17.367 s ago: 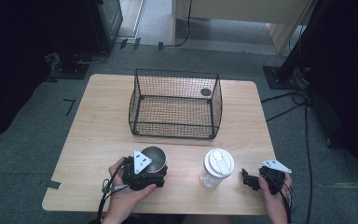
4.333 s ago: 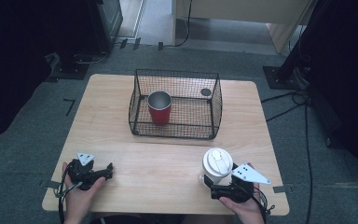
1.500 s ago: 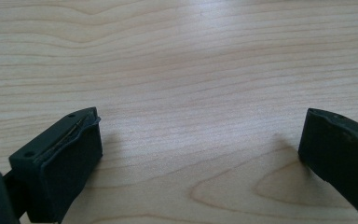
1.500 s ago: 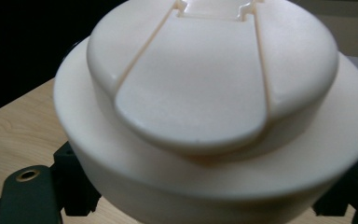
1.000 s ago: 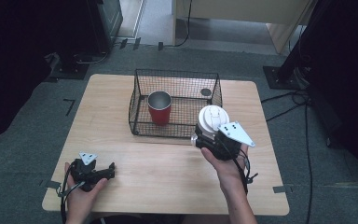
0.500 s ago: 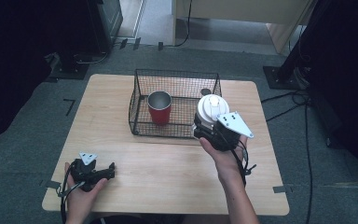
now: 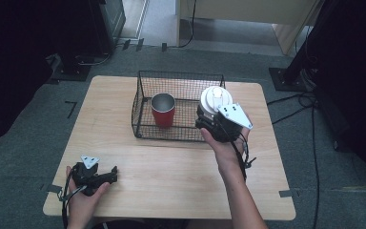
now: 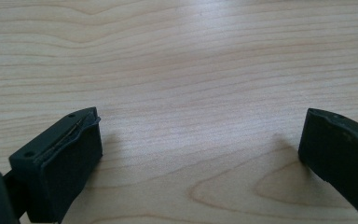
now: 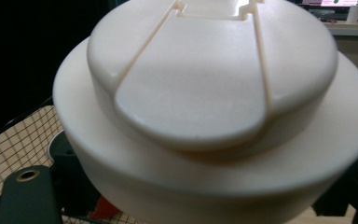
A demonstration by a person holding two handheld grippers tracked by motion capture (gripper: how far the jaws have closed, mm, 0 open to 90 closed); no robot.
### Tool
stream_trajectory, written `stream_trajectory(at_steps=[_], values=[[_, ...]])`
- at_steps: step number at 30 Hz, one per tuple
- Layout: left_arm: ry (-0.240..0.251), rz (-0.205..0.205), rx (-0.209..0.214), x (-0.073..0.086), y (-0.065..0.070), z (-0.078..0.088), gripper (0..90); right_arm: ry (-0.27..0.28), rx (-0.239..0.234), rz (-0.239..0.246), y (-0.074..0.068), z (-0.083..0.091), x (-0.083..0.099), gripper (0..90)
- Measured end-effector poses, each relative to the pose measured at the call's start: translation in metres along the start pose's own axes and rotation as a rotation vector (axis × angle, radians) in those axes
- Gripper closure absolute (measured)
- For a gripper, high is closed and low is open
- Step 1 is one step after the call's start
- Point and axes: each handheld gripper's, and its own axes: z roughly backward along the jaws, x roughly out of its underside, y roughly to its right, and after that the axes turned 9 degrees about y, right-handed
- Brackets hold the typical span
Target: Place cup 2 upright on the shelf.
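My right gripper [image 7: 208, 120], fingers clamped on the white lidded cup [image 7: 215, 99], has carried it up over the wire basket [image 7: 181, 133] beside the red cup [image 7: 163, 109], so drop-in's next imo; left gripper [image 7: 106, 174] idles on the counter [image 7: 171, 167] w/ fingers apart.

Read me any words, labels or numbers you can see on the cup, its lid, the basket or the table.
None readable: the white lid shows only moulded ridges, and the red cup, wire basket and table bear no print.
A pink strip on a far screen: too blurred to read.
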Motion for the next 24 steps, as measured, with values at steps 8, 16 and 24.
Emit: stream_trajectory(at_steps=[8, 16, 24], values=[[0.0, 0.0, 0.0, 0.0, 0.0, 0.0, 0.0, 0.013, 0.033, -0.027, 0.003, -0.02, 0.001, 16.0], [0.0, 0.0, 0.0, 0.0, 0.0, 0.0, 0.0, 0.004, 0.054, -0.017, 0.003, -0.046, 0.002, 16.0], [0.0, 0.0, 0.001, 0.0, 0.0, 0.0, 0.0, -0.022, 0.086, -0.035, 0.007, -0.071, 0.009, 16.0]])
